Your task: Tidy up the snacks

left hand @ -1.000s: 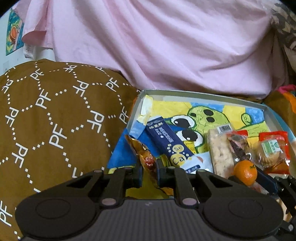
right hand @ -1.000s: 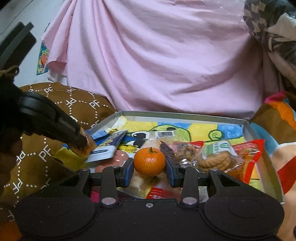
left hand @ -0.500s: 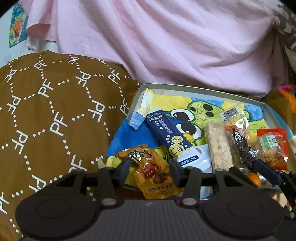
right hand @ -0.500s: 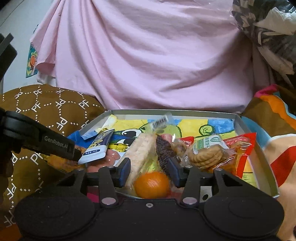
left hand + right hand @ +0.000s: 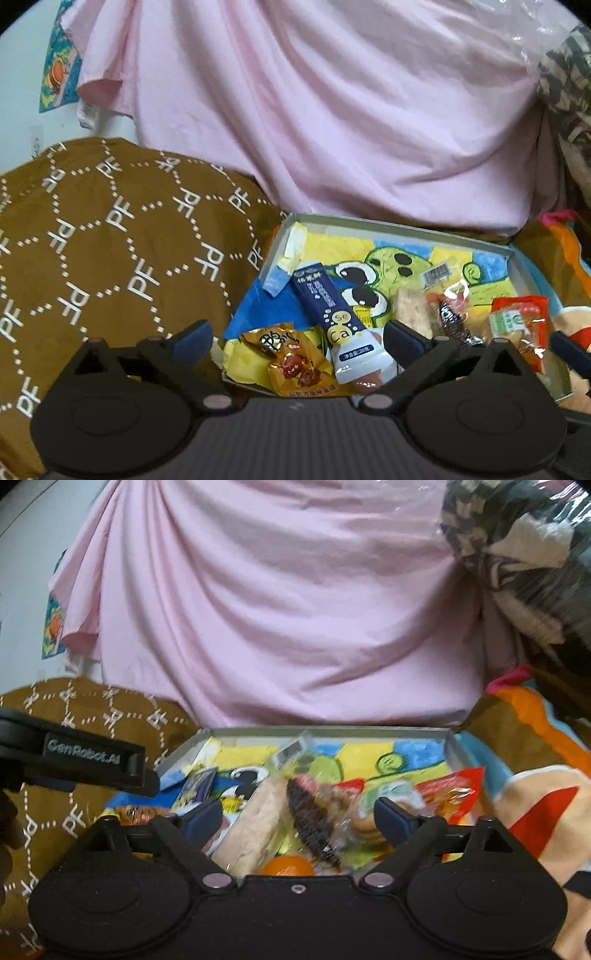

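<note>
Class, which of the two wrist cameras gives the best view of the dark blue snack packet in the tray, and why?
The left wrist view: the dark blue packet lies in full length in the tray, its print sharp. The right wrist view shows only a small blurred part of it, cut off by the right gripper.

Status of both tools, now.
Left tool: open, holding nothing; gold packet lies between its fingers.
Right tool: open, holding nothing; orange lies free below.

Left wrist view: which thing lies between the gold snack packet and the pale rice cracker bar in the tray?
In the left wrist view, the dark blue stick packet lies between the gold snack packet and the rice cracker bar, inside the tray.
</note>
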Action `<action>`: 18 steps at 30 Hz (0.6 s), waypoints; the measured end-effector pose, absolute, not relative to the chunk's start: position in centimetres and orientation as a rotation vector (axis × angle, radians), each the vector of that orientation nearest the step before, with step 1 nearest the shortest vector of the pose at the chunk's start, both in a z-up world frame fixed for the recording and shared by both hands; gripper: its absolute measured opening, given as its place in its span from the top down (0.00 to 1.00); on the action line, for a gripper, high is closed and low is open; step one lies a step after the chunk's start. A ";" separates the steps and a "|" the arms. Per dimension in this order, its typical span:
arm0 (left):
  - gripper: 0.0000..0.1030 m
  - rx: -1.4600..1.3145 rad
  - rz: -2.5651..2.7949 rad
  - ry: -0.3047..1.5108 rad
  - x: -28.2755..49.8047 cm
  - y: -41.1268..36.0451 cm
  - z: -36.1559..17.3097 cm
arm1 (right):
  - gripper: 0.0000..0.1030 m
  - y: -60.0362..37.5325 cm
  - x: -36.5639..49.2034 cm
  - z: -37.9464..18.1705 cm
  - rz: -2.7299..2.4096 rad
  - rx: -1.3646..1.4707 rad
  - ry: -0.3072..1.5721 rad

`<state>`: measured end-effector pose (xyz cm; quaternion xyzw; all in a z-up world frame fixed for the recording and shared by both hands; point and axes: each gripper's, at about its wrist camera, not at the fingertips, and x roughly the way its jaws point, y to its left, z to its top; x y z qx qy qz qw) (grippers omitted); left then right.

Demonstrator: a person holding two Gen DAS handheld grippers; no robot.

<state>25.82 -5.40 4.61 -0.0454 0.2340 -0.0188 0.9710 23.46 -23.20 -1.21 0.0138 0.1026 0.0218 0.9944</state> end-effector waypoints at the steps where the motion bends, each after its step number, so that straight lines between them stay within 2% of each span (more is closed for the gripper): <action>1: 0.01 -0.093 -0.035 0.469 25.5 -5.4 4.8 | 0.03 -23.5 23.1 -0.7 0.040 0.038 0.193; 7: 0.00 -0.118 -0.017 0.442 22.5 -4.9 6.8 | 0.01 -24.3 19.8 1.7 0.041 0.073 0.129; 18: 0.00 -0.108 0.014 0.416 15.7 -3.6 8.6 | 0.01 -25.0 14.1 3.7 -0.009 0.153 0.161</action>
